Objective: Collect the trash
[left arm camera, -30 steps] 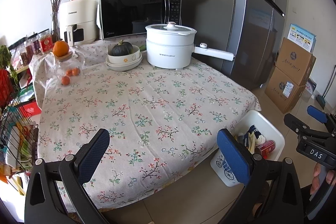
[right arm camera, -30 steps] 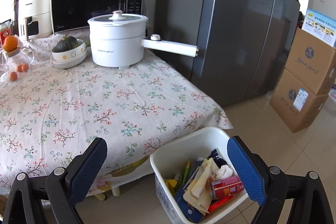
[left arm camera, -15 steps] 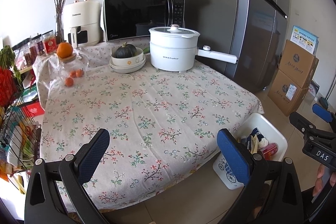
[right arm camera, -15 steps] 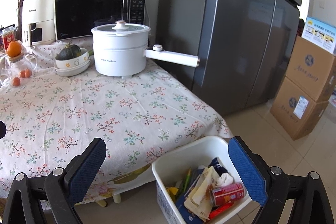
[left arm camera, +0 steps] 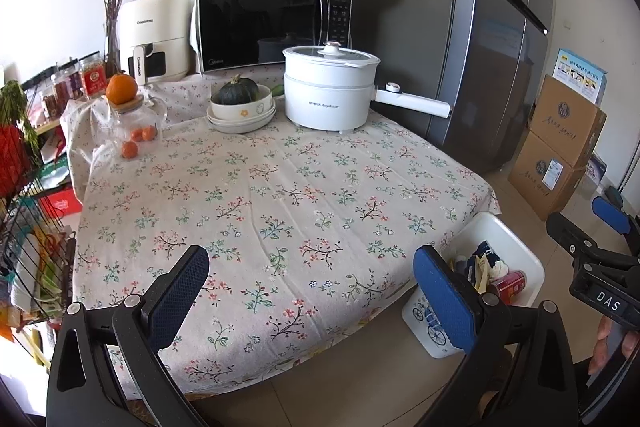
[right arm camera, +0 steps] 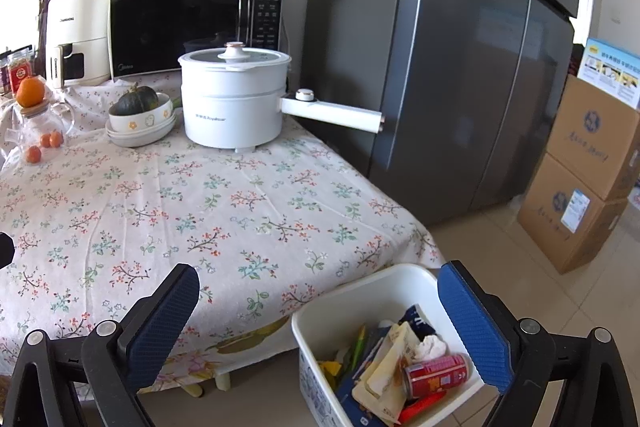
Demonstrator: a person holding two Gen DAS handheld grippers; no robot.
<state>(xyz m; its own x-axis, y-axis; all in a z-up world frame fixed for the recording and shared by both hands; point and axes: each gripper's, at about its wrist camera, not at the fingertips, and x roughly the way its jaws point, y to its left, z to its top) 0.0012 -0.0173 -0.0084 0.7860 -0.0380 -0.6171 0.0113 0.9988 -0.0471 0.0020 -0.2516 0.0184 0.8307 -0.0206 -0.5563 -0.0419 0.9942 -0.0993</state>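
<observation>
A white trash bin [right arm camera: 360,291] stands on the floor by the table's near right corner, holding a red can [right arm camera: 436,375], crumpled paper [right arm camera: 430,345] and wrappers. The same bin [left arm camera: 516,251] shows at lower right in the left wrist view. My right gripper [right arm camera: 320,319] is open and empty, above and in front of the bin. My left gripper [left arm camera: 316,291] is open and empty over the table's near edge. The right gripper [left arm camera: 600,239] shows at the left wrist view's right edge, with a hand [left arm camera: 612,343] below it.
The floral tablecloth [left arm camera: 280,195] carries a white electric pot [left arm camera: 330,89] with a long handle, a bowl with a squash [left arm camera: 240,99], a glass jar with oranges [left arm camera: 132,131], a microwave [left arm camera: 272,23]. Grey fridge [right arm camera: 460,67] and cardboard boxes [right arm camera: 588,179] stand right; a wire rack [left arm camera: 24,227] left.
Both grippers have drawn back and risen slightly, so the table and bin look a little farther and lower. Both stay open and empty.
</observation>
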